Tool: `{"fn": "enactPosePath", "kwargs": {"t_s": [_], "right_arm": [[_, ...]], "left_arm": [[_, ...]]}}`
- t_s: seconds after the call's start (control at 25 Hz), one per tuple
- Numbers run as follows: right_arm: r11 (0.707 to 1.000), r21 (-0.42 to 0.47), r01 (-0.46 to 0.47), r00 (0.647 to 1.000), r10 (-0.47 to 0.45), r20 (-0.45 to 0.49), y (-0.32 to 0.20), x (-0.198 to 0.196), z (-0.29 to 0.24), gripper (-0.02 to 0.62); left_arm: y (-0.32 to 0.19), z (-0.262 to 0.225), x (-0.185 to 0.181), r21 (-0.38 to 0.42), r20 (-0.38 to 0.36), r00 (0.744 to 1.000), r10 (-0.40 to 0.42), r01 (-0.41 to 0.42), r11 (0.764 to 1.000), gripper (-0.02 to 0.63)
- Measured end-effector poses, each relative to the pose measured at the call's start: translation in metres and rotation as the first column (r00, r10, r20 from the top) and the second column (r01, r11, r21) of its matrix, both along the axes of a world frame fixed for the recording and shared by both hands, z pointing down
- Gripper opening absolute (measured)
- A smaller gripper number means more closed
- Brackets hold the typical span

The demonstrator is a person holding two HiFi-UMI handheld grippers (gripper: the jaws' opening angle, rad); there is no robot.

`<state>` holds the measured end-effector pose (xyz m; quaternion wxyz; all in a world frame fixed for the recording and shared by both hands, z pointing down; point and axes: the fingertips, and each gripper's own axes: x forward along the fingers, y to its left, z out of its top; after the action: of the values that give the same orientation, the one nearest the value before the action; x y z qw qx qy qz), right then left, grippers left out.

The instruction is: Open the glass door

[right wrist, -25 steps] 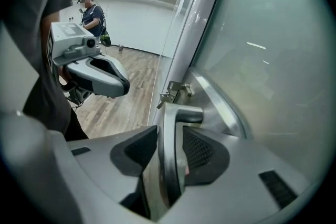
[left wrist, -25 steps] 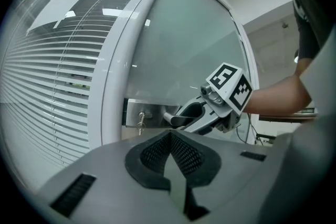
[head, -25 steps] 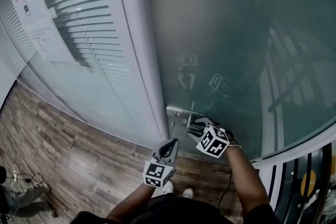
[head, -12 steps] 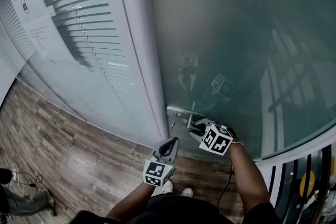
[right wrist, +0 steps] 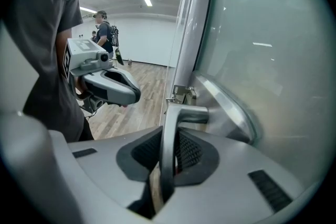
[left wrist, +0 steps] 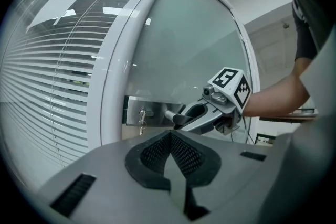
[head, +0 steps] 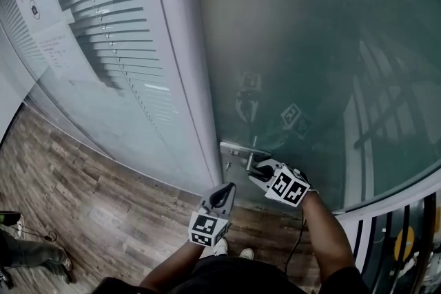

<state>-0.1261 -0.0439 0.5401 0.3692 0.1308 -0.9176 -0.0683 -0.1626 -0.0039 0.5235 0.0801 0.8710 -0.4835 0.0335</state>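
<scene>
Quick status check: you're at the grab stage, nothing more. Your right gripper (head: 258,170) has just been closing its jaws, and the right gripper view shows the pads clamped on the lever of the door handle (right wrist: 184,114), with the bar running straight down between them. That handle sits on the steel lock plate (left wrist: 144,111) at the left edge of the glass door (head: 310,45), right beside the white frame (head: 182,65). A key (left wrist: 140,124) hangs in the lock next to it.

Your left gripper (head: 222,195) hangs in front of the frame, clear of the door, with its jaws together on nothing. It's basically a spectator.

So what's done: the reach and the grip. What's left, as far as I can judge, is pretty much the whole opening. The door edge looks flush against the frame and I see no gap, so I'd call it fully closed. The lever doesn't look pressed down much, if at all. You probably need to push it down to free the latch, then swing the door. I can't tell from here which way it swings, or whether the lock is turned.
</scene>
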Motion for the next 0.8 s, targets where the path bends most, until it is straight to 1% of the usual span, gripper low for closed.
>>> {"fn": "enactPosePath", "kwargs": {"t_s": [0.12, 0.24, 0.4, 0.48, 0.6, 0.8], "right_arm": [[1.000, -0.013, -0.004, 0.996, 0.005, 0.090, 0.000, -0.002, 0.002, 0.058], [1.000, -0.021, -0.005, 0.983, 0.009, 0.182, -0.003, -0.003, 0.002, 0.058], [0.999, -0.053, 0.000, 0.947, 0.017, 0.321, -0.004, -0.005, 0.003, 0.058], [0.998, -0.070, 0.009, 0.941, 0.015, 0.339, -0.004, -0.007, 0.005, 0.058], [0.997, -0.079, 0.026, 0.942, 0.002, 0.336, -0.006, -0.009, 0.006, 0.057], [0.996, -0.084, 0.031, 0.944, -0.001, 0.331, -0.010, -0.007, 0.006, 0.057]], "left_arm": [[0.000, 0.002, 0.001, -0.005, 0.005, 1.000, 0.002, -0.002, 1.000, -0.002], [-0.001, 0.005, 0.000, -0.015, 0.011, 1.000, -0.006, 0.006, 1.000, -0.002], [-0.001, 0.011, -0.003, -0.025, 0.027, 1.000, -0.013, 0.014, 1.000, -0.002], [-0.003, 0.014, -0.005, -0.028, 0.035, 0.999, -0.018, 0.019, 0.999, -0.002], [-0.008, 0.017, -0.006, -0.031, 0.032, 0.999, -0.031, 0.032, 0.999, -0.002], [-0.012, 0.013, 0.003, -0.021, 0.036, 0.999, -0.028, 0.029, 0.999, -0.002]]}}
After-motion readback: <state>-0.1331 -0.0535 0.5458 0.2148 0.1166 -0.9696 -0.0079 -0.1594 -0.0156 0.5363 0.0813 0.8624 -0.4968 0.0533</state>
